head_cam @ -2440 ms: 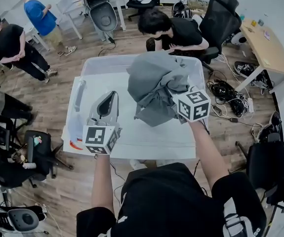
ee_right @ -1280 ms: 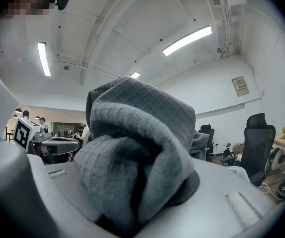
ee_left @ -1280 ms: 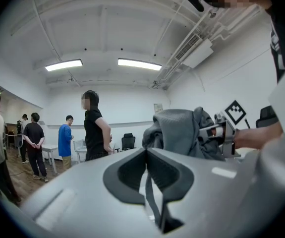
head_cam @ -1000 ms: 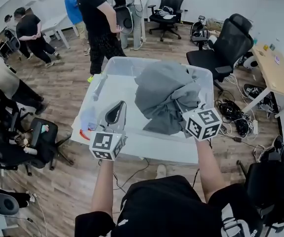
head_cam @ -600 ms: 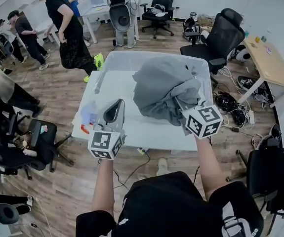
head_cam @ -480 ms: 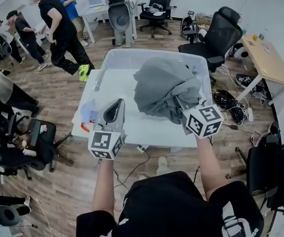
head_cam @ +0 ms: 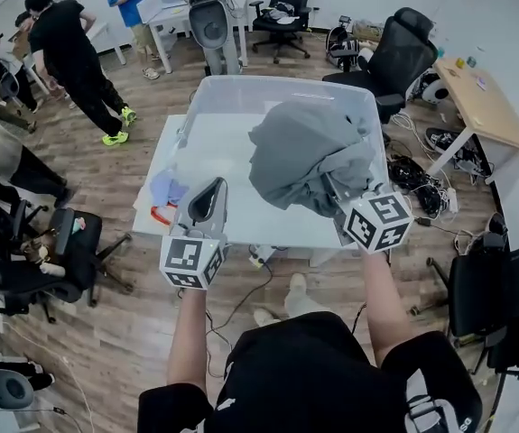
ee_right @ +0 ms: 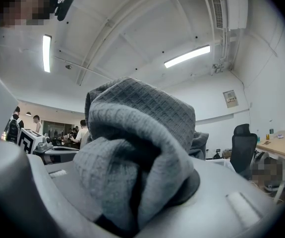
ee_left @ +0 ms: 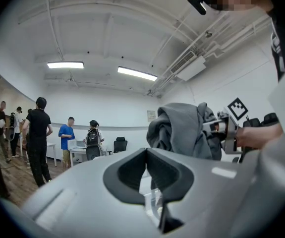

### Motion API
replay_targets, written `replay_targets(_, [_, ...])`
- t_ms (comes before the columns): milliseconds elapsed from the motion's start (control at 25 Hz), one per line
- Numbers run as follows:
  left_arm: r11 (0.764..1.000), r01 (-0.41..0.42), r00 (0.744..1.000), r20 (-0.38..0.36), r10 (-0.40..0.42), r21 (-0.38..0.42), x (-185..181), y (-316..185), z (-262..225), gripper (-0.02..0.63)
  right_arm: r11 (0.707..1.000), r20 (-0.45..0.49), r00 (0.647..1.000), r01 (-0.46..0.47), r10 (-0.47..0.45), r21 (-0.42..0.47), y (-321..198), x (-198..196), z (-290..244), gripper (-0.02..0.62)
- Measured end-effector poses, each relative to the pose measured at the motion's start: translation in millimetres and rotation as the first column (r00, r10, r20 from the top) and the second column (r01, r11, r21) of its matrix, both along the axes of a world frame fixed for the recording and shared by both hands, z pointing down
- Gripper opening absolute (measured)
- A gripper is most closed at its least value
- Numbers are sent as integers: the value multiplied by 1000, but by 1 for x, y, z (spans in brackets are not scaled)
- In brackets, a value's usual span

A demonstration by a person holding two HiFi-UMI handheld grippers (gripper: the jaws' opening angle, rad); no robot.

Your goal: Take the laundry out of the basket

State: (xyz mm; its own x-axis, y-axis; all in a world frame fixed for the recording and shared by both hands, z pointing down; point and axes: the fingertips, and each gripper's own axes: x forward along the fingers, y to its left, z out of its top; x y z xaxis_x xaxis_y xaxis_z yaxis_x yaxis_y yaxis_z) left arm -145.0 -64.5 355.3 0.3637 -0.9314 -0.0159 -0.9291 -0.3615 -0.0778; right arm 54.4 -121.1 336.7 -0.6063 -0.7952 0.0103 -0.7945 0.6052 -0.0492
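Holding: the grey garment hangs bunched from your right gripper, raised over the right half of the clear basket. The right gripper view shows a thick knit fold wedged between the jaws, which are clamped partway on it. Whether the lowest folds have cleared the basket rim cannot be told from the head view.

Risk 1: the grip is on a rolled wad, not a flat layer. Judgement: a quick swing could let the inner layers slide and the whole bundle drop back in.

Risk 2: hanging cloth may snag the rim. The basket looks light and could tip or drag across the desk.

Risk 3: your left gripper is fully closed on nothing, low over the near desk edge and apart from the garment. It gives no support if the right grip fails.

Risk 4: setting down near the front edge could let the trailing fabric pull the garment to the floor. Also keep clear of the blue cloth at the left edge of the desk.
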Motion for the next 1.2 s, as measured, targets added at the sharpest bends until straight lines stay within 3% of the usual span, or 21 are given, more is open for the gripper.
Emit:
replay_targets(720, [1000, 14, 1000, 14, -14, 19, 23, 31, -6, 8, 998, 44, 997, 60, -60, 11, 35, 15, -2, 181])
replay_targets(1200, [999, 28, 999, 16, -28, 36, 69, 51, -14, 8, 996, 37, 996, 85, -85, 14, 62, 48, 1, 181])
